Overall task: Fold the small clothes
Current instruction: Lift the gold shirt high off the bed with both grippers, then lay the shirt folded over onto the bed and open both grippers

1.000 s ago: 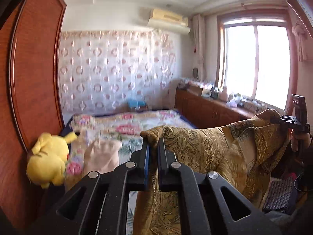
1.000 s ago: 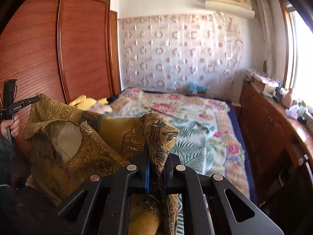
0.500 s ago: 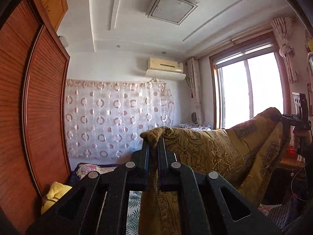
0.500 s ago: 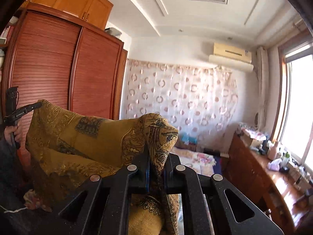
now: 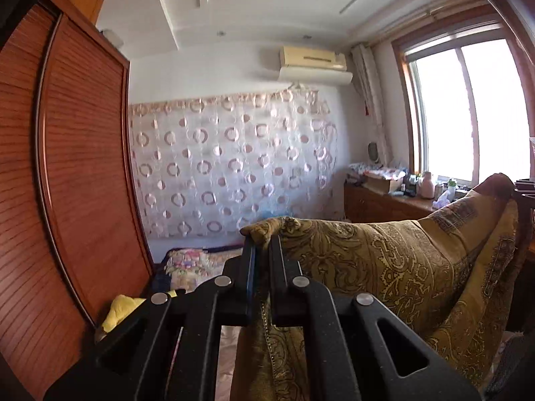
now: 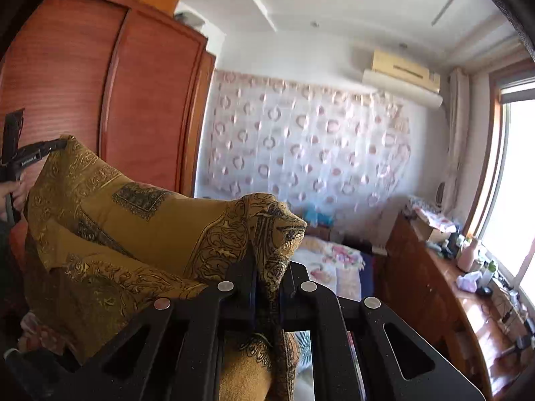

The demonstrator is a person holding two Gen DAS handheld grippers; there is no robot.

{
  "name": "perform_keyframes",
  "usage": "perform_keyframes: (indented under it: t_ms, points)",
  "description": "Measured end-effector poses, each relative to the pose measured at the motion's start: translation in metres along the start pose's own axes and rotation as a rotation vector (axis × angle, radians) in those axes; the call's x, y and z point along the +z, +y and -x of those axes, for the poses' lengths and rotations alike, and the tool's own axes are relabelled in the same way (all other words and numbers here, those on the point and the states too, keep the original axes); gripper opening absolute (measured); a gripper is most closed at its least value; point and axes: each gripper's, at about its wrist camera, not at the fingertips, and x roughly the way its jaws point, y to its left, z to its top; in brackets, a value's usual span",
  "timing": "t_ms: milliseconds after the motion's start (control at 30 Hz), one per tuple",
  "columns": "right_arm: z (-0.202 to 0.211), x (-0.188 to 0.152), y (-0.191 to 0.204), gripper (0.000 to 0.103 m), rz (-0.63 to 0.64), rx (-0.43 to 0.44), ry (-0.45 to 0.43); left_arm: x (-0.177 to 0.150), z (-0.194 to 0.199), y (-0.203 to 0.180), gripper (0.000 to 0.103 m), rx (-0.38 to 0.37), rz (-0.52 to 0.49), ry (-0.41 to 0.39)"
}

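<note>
A soft, limp mustard-gold paisley-patterned garment [image 5: 384, 260] sagged between the left gripper [image 5: 262, 245] and right gripper [image 6: 267, 260], each clamped on an upper corner, likely light and best held there.

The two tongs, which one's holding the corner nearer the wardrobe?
The left tongs, gripping the golden patterned garment beside the wardrobe; the right tongs hold the window-side corner.

The left gripper [image 5: 262, 250] sits at the lower centre of its own view, its 2 jaws clamped nearly together on the garment [image 5: 384, 260]. The right gripper [image 6: 267, 267] is likewise pinched onto it. A hand [image 6: 15, 193] grips a handle at the left edge.
</note>
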Motion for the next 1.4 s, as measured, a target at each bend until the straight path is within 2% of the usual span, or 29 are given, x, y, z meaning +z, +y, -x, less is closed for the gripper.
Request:
perform_keyframes:
  t_ms: [133,200,267,300,333,400,500,533,600,667,767,833,933,1200,1300,1367,1400]
  points:
    - [-0.096,-0.030,-0.003,0.009,-0.058,0.001,0.078,-0.051,-0.100,0.008,0.009,0.011,0.017,0.129]
    - [-0.147,-0.049,-0.001,0.010,-0.077,-0.005,0.110,-0.077,-0.144,0.009,0.010,0.048,0.035,0.173]
    - [-0.199,-0.066,0.010,0.024,-0.078,-0.009,0.202,-0.100,-0.177,0.010,0.011,0.057,0.044,0.241]
    - [-0.219,-0.079,0.012,0.034,-0.091,-0.029,0.246,-0.117,-0.190,0.009,0.011,0.031,0.064,0.285]
    - [-0.235,-0.091,0.013,0.037,-0.120,-0.031,0.284,-0.128,-0.197,0.008,0.012,0.012,0.084,0.322]
    - [-0.257,-0.120,0.017,0.037,-0.189,-0.007,0.350,-0.147,-0.197,0.007,0.013,0.007,0.122,0.361]
    - [-0.269,-0.143,0.029,0.037,-0.204,0.026,0.373,-0.160,-0.174,0.002,0.032,-0.014,0.121,0.366]
    - [-0.266,-0.149,0.033,0.037,-0.203,0.034,0.374,-0.161,-0.164,0.000,0.043,-0.023,0.120,0.367]
    - [-0.275,-0.151,0.025,0.038,-0.213,0.048,0.375,-0.160,-0.152,0.001,0.049,-0.043,0.117,0.374]
    - [-0.276,-0.149,0.016,0.038,-0.223,0.070,0.371,-0.165,-0.148,-0.001,0.064,-0.058,0.105,0.403]
    - [-0.272,-0.151,0.016,0.043,-0.223,0.096,0.363,-0.166,-0.144,0.002,0.076,-0.068,0.107,0.414]
    - [-0.278,-0.149,0.017,0.047,-0.225,0.118,0.362,-0.174,-0.146,0.002,0.078,-0.072,0.115,0.424]
    - [-0.288,-0.172,0.020,0.056,-0.226,0.138,0.365,-0.184,-0.150,-0.002,0.078,-0.065,0.104,0.442]
    - [-0.355,-0.179,0.052,0.057,-0.167,0.172,0.408,-0.215,-0.151,-0.004,0.078,-0.049,0.100,0.497]
    - [-0.378,-0.185,0.057,0.056,-0.139,0.170,0.466,-0.227,-0.148,-0.001,0.078,-0.041,0.106,0.514]
    - [-0.391,-0.192,0.055,0.048,-0.120,0.164,0.519,-0.234,-0.147,0.001,0.078,-0.044,0.115,0.529]
    - [-0.395,-0.195,0.053,0.034,-0.102,0.158,0.545,-0.237,-0.146,0.003,0.078,-0.050,0.127,0.535]
